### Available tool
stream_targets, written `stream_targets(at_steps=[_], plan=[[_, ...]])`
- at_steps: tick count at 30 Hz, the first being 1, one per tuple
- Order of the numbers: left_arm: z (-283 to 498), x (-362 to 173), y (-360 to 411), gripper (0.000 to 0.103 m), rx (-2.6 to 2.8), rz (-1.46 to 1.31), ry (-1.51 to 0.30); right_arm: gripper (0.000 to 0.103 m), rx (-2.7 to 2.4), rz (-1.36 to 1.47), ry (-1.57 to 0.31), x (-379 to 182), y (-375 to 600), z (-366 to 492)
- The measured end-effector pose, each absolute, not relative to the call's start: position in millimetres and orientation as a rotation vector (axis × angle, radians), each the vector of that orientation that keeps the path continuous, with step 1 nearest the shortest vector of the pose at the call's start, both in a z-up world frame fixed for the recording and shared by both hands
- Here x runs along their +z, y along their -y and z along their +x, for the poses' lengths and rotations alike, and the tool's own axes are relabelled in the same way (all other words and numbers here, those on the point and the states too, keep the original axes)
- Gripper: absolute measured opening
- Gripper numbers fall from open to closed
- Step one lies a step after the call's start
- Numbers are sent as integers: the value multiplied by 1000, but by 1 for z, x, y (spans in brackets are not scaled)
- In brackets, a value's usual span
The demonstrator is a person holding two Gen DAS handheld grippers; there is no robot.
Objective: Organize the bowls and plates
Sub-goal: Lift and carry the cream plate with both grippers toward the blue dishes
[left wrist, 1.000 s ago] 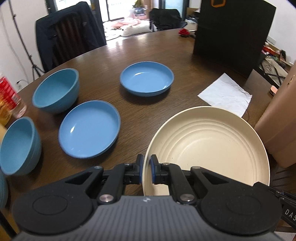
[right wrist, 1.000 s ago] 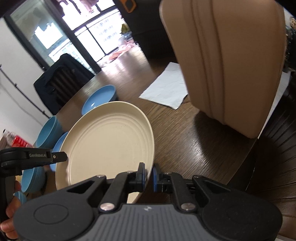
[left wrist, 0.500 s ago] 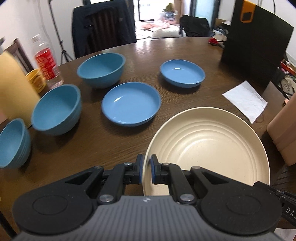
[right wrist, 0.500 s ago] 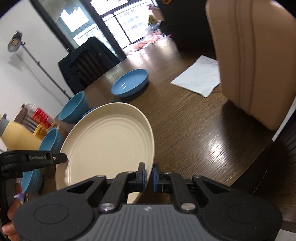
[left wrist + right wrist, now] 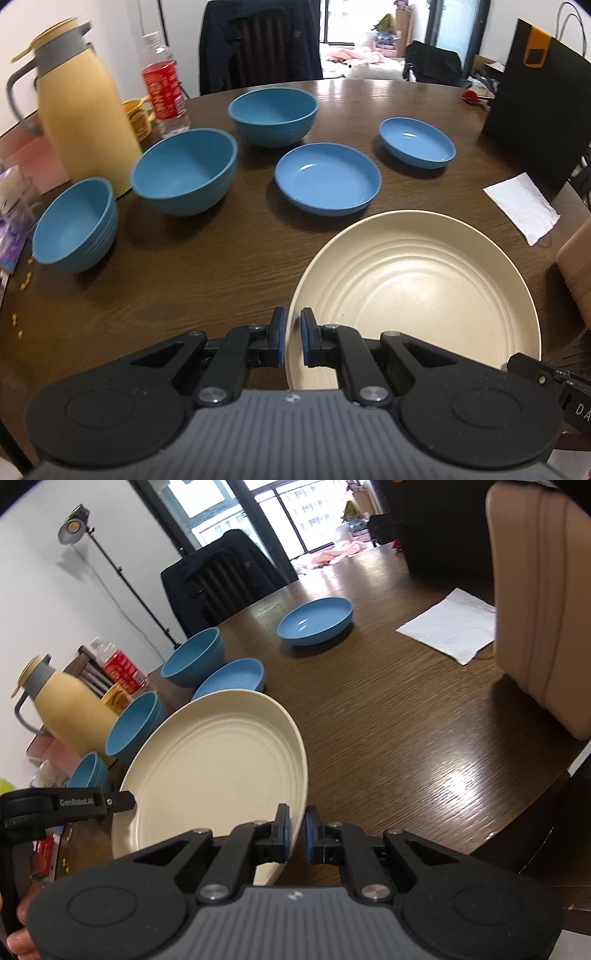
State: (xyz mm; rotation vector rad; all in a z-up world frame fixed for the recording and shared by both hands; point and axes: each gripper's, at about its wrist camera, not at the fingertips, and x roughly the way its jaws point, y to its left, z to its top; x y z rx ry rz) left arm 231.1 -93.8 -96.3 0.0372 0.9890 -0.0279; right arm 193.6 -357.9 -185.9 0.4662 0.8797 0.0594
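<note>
Round wooden table (image 5: pixel 229 266), blue bowls (image 5: pixel 184 171), napkin (image 5: pixel 521 206)

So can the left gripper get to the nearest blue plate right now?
Probably not: the left gripper is shut on the cream plate, so it isn't free, though bare table lies before the nearest blue plate.

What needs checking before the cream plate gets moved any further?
1. Left gripper shut on cream plate rim: ok.
2. Right gripper shut on the opposite rim: ok, though its right pad looks slightly off the rim.
3. Plate lifted off the table: ok; it is tilted in the right wrist view.
4. Plate empty: ok.
5. Nearest blue plate empty if stacking there: ok.
6. Clearance from tan chair back: cannot tell.
</note>
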Motion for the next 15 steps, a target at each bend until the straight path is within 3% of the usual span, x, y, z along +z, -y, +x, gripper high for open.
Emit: stream_targets(at_steps=[15], plan=[[217, -111, 51, 9, 64, -10, -1022, 8, 143, 421, -937, -197, 319, 201]])
